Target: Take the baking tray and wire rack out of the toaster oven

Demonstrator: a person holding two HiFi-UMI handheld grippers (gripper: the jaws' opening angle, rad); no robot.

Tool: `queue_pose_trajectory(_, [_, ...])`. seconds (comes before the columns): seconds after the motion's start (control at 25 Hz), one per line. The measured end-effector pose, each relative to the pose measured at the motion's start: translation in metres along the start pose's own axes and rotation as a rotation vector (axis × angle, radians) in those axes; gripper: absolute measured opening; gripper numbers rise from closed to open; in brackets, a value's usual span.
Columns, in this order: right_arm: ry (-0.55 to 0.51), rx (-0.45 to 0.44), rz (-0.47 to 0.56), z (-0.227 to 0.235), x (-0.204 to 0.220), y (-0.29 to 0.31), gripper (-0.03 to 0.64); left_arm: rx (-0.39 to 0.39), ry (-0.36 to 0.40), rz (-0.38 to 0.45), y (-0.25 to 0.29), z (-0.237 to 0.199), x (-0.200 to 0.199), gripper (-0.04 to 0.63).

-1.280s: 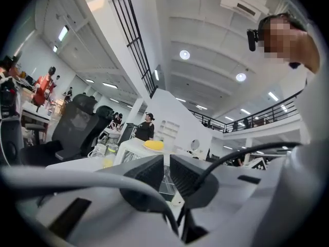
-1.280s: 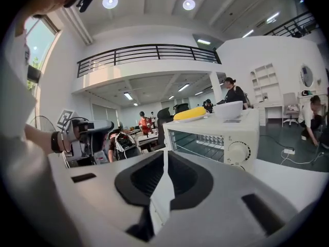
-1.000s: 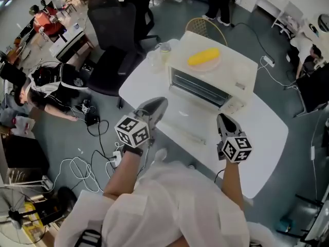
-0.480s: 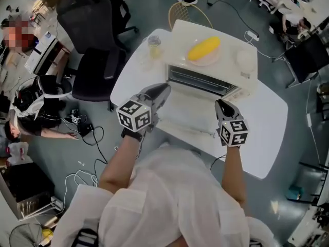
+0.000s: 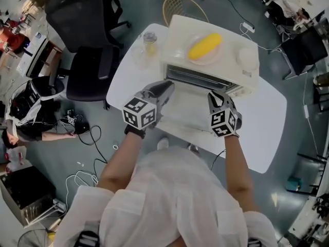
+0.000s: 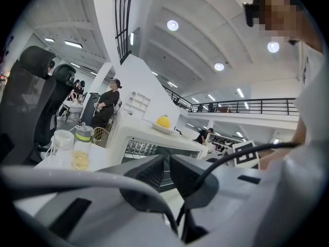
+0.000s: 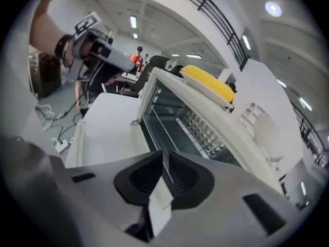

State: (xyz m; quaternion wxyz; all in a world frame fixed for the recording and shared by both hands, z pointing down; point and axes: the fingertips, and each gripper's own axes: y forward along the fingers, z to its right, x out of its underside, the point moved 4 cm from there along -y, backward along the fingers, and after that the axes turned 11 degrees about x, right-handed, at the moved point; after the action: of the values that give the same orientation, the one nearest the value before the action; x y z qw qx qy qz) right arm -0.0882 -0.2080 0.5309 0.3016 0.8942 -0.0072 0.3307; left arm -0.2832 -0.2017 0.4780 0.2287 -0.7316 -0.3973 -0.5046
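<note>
We saw a large white table (image 5: 267, 117) with rounded corners and a smooth, matt top. Beside its far left side stood a black office chair (image 5: 87, 71) with a padded seat.

On the table's far half stood the toaster oven (image 5: 177, 45), a cream box with soft edges. Its door (image 5: 187, 107) lay folded down flat toward the person.

Both grey plastic grippers hung over this open door, well apart from each other. The left gripper (image 5: 169, 84) was at the door's left edge and the right gripper (image 5: 213, 94) near its right corner. The ribbed dark jaws of the left one stood only a narrow slit apart, with nothing between them. The jaws of the right one had just been opening and also showed a thin gap, gripping nothing.

On the oven's roof rested a round pale plate (image 5: 191, 62), and on it a long yellow thing (image 5: 205, 45), shaped like a corn cob. Left of the oven were a glass jar (image 5: 149, 41) with yellowish liquid and a clear cup (image 5: 138, 55).

Inside the dark cavity the thin metal rods of the wire rack (image 7: 167, 130) were visible. The baking tray we could not tell apart from it.
</note>
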Motion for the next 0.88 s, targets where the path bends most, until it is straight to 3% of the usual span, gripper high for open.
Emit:
queue_pose_trajectory(0.28, [-0.424,0.088,-0.030,-0.009,0.004,0.036,0.071,-0.034,0.020,-0.005,0.012,-0.001,0.004,0.034])
queue_pose_trajectory(0.36, [-0.492,0.103,-0.052,-0.010,0.008,0.047,0.083,-0.045,0.024,-0.014,0.014,-0.001,0.005,0.034])
queue_pose_trajectory(0.64, [-0.530,0.131,-0.091,-0.004,0.010,0.076,0.100,-0.088,0.057,-0.048,0.023,-0.003,0.004,0.034])
queue_pose_trajectory(0.88, [-0.556,0.103,-0.108,-0.006,0.016,0.090,0.099,-0.117,0.080,-0.090,0.033,-0.003,0.005,0.034])
